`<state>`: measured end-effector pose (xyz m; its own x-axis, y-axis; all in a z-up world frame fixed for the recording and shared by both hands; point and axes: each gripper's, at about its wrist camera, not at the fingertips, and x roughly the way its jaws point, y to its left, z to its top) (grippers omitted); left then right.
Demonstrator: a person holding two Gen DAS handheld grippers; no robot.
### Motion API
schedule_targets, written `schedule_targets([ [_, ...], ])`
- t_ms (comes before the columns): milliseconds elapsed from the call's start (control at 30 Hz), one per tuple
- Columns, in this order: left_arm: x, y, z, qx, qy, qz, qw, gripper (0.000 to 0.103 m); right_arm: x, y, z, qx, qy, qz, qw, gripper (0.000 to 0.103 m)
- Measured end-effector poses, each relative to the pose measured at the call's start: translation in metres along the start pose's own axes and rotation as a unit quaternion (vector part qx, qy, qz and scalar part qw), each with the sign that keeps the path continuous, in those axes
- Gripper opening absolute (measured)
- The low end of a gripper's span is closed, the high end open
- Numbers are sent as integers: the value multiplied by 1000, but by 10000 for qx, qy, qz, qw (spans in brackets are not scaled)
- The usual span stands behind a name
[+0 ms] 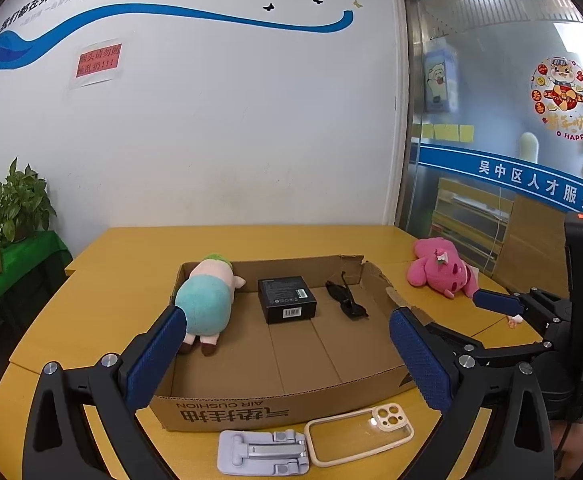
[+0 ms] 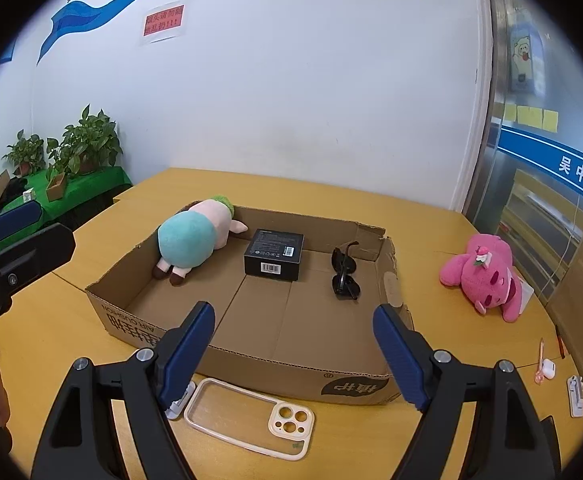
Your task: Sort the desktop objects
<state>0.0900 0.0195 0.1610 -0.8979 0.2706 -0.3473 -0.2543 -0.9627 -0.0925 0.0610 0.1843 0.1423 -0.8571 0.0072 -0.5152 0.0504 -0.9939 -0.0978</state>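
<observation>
Clear phone case (image 2: pixel 248 418) flat on the table just in front of the cardboard box (image 2: pixel 251 364), directly below the empty, wide-spread right gripper (image 2: pixel 293 354), nearer it than the equally empty, spread left gripper (image 1: pixel 287 354), long axis slanting left-right, camera cutout rightward.

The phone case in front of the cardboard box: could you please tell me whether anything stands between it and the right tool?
Nothing visible does. The phone case lies flat on the table, just below the open right tool and clear of the cardboard box. The grey stand lies beside it, towards the left tool.
</observation>
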Motion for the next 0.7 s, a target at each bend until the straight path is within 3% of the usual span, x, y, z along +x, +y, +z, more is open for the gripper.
schedule_targets([
  [200, 8, -2, -5, 8, 76, 245, 9997, 103, 1, 1, -4, 0, 0, 0, 10000, 82],
  [300, 13, -3, -10, 36, 140, 219, 9997, 103, 6, 2, -9, 8, 27, 272, 9996, 80],
  [367, 18, 1, -16, -45, 282, 90, 9996, 101, 7, 3, -13, -16, 13, 517, 9987, 72],
  [433, 27, 7, -24, -175, 605, -150, 9979, 60, 10, 2, -17, 22, 81, 603, 9981, 33],
  [467, 34, 10, -28, -234, 848, -231, 9959, 4, 15, 0, -20, 74, 197, 652, 9977, 31],
  [500, 43, 15, -36, -365, 1149, -312, 9922, 3, 20, -3, -23, 128, 296, 696, 9971, 34],
  [567, 53, 23, -51, -599, 1411, -407, 9873, 3, 32, -15, -35, 356, 575, 752, 9949, 50],
  [600, 57, 25, -59, -634, 1525, -379, 9855, 10, 38, -19, -42, 453, 721, 739, 9936, 74],
  [633, 60, 25, -67, -638, 1639, -344, 9838, 21, 49, -28, -53, 597, 979, 695, 9910, 83],
  [700, 63, 24, -80, -656, 1797, -429, 9806, 85, 67, -38, -72, 724, 1325, 674, 9862, 83],
])
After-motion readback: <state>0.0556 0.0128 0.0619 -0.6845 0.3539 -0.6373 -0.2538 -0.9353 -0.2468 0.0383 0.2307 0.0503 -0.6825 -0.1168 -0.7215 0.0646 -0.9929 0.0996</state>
